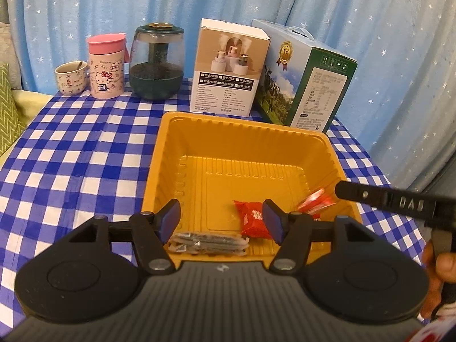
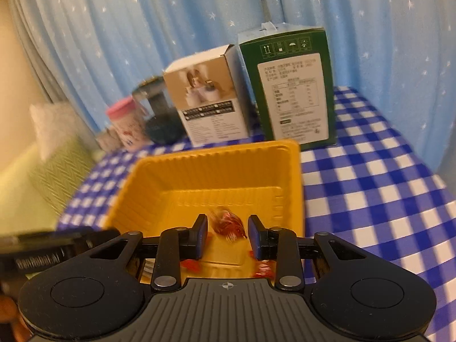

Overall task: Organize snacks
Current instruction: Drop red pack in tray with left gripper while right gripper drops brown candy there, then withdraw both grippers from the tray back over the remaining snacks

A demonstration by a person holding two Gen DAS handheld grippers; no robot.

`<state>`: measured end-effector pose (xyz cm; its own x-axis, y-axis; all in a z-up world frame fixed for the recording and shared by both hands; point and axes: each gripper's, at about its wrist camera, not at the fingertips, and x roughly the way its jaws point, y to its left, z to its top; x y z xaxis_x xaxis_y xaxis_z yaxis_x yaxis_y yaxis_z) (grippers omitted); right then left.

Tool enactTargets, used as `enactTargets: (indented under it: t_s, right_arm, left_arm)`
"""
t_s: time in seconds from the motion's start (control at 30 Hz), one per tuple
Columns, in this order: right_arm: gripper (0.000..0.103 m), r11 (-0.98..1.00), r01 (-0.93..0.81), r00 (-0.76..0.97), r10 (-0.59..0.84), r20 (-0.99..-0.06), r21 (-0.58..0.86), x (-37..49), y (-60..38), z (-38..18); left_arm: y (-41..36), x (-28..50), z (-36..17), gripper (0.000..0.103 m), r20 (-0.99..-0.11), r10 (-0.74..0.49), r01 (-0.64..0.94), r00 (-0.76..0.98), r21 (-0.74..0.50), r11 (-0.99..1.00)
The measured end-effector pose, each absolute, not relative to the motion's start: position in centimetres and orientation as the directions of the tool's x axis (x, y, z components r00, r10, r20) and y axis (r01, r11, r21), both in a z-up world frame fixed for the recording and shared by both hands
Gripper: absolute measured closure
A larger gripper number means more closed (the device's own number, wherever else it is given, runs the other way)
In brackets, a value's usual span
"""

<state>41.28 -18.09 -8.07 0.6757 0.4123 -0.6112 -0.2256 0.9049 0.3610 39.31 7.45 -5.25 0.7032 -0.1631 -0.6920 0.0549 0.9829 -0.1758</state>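
A yellow plastic tray (image 1: 236,139) sits on the blue checked cloth. In its near part lie a dark sachet packet (image 1: 208,243) and a red snack packet (image 1: 252,219). My left gripper (image 1: 223,222) hovers open over them, touching neither. In the right wrist view my right gripper (image 2: 228,236) hangs over the tray (image 2: 216,156). A blurred red-wrapped candy (image 2: 228,225) sits between its pads with a gap on each side. More red wrappers (image 2: 263,269) lie under it. The left wrist view shows one right finger (image 1: 384,201) and that candy (image 1: 316,201) at its tip.
Along the back stand a small cup (image 1: 71,78), a pink-lidded mug (image 1: 106,67), a green glass jar (image 1: 156,62), a white box (image 1: 228,68) and a green-and-blue carton (image 1: 305,77). A starred blue curtain hangs behind. A green cushion (image 1: 8,108) lies left.
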Motion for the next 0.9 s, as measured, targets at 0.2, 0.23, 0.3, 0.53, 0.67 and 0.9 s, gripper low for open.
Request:
enactTargets:
  t_s: [0.2, 0.23, 0.3, 0.53, 0.67, 0.9]
  right_arm:
    - [0.045, 0.915, -0.176, 0.691, 0.377, -0.617, 0.363, 39.9, -19.0, -8.0]
    - [0.045, 0.917, -0.170, 0.690, 0.371, -0.621, 0.360, 39.5, -19.2, -8.0]
    - [0.045, 0.924, -0.155, 0.693, 0.354, -0.629, 0.349, 38.2, -19.6, -7.9]
    - [0.045, 0.941, -0.133, 0.687, 0.314, -0.655, 0.311, 32.3, -20.0, -7.1]
    - [0.045, 0.951, -0.136, 0.690, 0.293, -0.662, 0.279, 28.6, -20.0, -6.0]
    - [0.044, 0.962, -0.142, 0.678, 0.265, -0.686, 0.231, 22.6, -19.9, -4.3]
  left_arm:
    - [8.0, 37.1, -5.1, 0.041, -0.691, -0.156, 0.046, 0.705, -0.174, 0.984]
    - [8.0, 36.6, -5.0, 0.040, -0.690, -0.154, 0.046, 0.707, -0.173, 0.984]
    - [8.0, 35.3, -4.7, 0.037, -0.687, -0.148, 0.040, 0.712, -0.171, 0.984]
    - [7.3, 30.3, -3.0, 0.032, -0.670, -0.144, 0.041, 0.728, -0.168, 0.985]
    - [6.9, 27.1, -1.6, 0.029, -0.662, -0.132, 0.037, 0.738, -0.156, 0.987]
    - [6.0, 21.5, 0.6, 0.023, -0.660, -0.116, 0.041, 0.743, -0.128, 0.991]
